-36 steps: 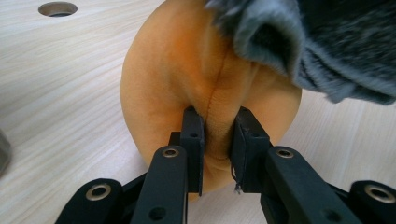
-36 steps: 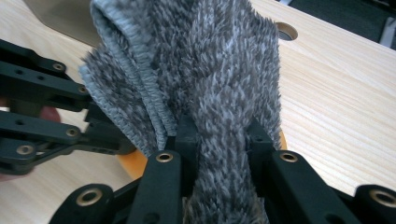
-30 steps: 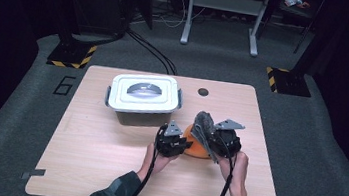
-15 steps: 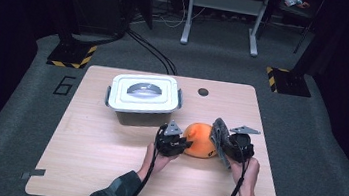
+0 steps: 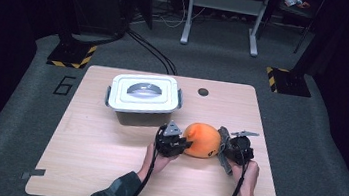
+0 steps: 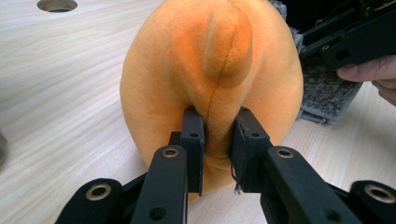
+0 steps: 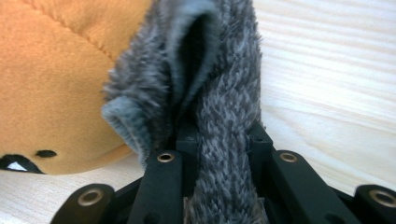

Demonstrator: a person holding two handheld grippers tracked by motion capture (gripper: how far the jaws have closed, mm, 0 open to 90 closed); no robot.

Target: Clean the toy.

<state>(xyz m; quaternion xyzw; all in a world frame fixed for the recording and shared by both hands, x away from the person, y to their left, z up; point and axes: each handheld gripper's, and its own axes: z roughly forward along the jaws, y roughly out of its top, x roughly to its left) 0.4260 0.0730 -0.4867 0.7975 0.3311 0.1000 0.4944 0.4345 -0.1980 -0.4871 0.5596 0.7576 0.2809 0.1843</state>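
An orange plush toy (image 5: 201,140) lies on the wooden table (image 5: 104,160), between my two grippers. My left gripper (image 5: 186,144) is at its left side, shut on a raised seam fold of the orange plush toy (image 6: 210,70); the pads (image 6: 192,140) pinch the fabric. My right gripper (image 5: 221,146) is at the toy's right side, shut on a grey furry flap (image 7: 219,70) that hangs beside the orange plush toy (image 7: 51,70). The left gripper view has the grey furry flap (image 6: 322,88) behind the toy, with the right gripper (image 6: 355,42) over it. I cannot tell whether the flap is sewn to the toy.
A white lidded box (image 5: 145,94) with grey side clasps stands behind the toy, toward the table's far left. A round cable hole (image 5: 203,92) sits near the far edge. Bare wood lies to the left and in front of the hands.
My right gripper has come down and moved right with the grey flap, from above the toy to table level beside it. The left gripper has kept still on the toy.
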